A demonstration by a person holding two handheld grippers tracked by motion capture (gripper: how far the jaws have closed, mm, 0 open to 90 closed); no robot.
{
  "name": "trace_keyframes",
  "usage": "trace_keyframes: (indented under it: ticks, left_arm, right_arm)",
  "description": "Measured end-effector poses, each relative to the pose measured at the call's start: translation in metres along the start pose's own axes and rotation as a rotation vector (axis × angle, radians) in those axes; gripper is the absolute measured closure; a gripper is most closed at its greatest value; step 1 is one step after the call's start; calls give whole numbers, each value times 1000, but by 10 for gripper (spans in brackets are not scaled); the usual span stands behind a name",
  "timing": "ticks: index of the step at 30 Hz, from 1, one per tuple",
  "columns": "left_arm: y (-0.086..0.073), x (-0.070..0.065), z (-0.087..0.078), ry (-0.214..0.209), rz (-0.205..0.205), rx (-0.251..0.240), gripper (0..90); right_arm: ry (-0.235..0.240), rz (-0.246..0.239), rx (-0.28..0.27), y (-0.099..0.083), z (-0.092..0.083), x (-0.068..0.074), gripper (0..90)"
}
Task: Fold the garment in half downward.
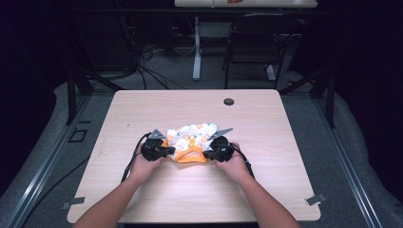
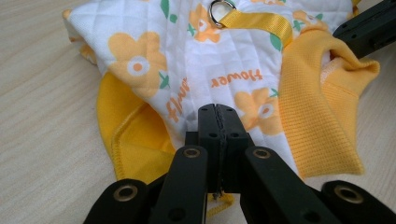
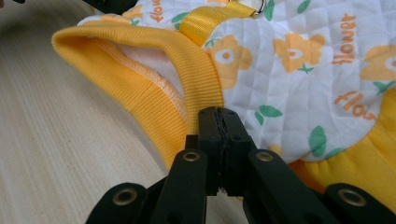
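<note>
A small quilted garment, white with orange flowers and yellow ribbed trim, lies bunched at the middle of the wooden table. My left gripper is at its left end. In the left gripper view the left gripper has its jaws pressed together on the white quilted cloth near a yellow hem. My right gripper is at the garment's right end. In the right gripper view the right gripper is shut on the yellow ribbed band. A metal D-ring on a yellow strap lies on top of the cloth.
A round cable hole sits near the table's far edge. Cables trail from both grippers over the table's near half. Beyond the table stand a dark chair and the leg of another desk. Metal rails run along the floor on both sides.
</note>
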State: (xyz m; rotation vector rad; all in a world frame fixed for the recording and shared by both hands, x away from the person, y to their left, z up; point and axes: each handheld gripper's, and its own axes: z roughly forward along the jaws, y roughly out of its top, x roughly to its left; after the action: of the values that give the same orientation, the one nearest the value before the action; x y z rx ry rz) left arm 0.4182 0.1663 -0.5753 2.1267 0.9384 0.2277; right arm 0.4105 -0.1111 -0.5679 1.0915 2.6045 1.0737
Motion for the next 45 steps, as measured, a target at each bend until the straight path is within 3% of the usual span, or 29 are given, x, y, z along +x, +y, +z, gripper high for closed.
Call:
trace_keyframes:
  ticks: [14, 19, 28, 32, 38, 41, 45]
  left_arm:
    - [2, -2, -6, -8, -19, -23, 889]
    - [7, -7, -17, -26, -10, -44, 866]
    - [11, -15, -40, -11, 8, -96, 606]
    - [9, -18, -51, -18, -7, -113, 524]
    - [3, -21, -61, -21, -3, -121, 490]
    - [-3, -24, -68, -19, -1, -122, 478]
    - [-10, -28, -72, -24, 0, -115, 472]
  right_arm:
    - [-16, 14, -17, 3, -7, 4, 830]
    - [-21, 5, -63, 5, -18, 9, 814]
    - [-13, -4, -91, 4, -41, 19, 664]
    - [-15, -5, -120, 3, -51, 25, 533]
    - [-20, -5, -127, -1, -62, 32, 465]
    - [-43, -47, -116, -6, -68, 38, 450]
    - [-42, -54, -104, -12, -70, 44, 441]
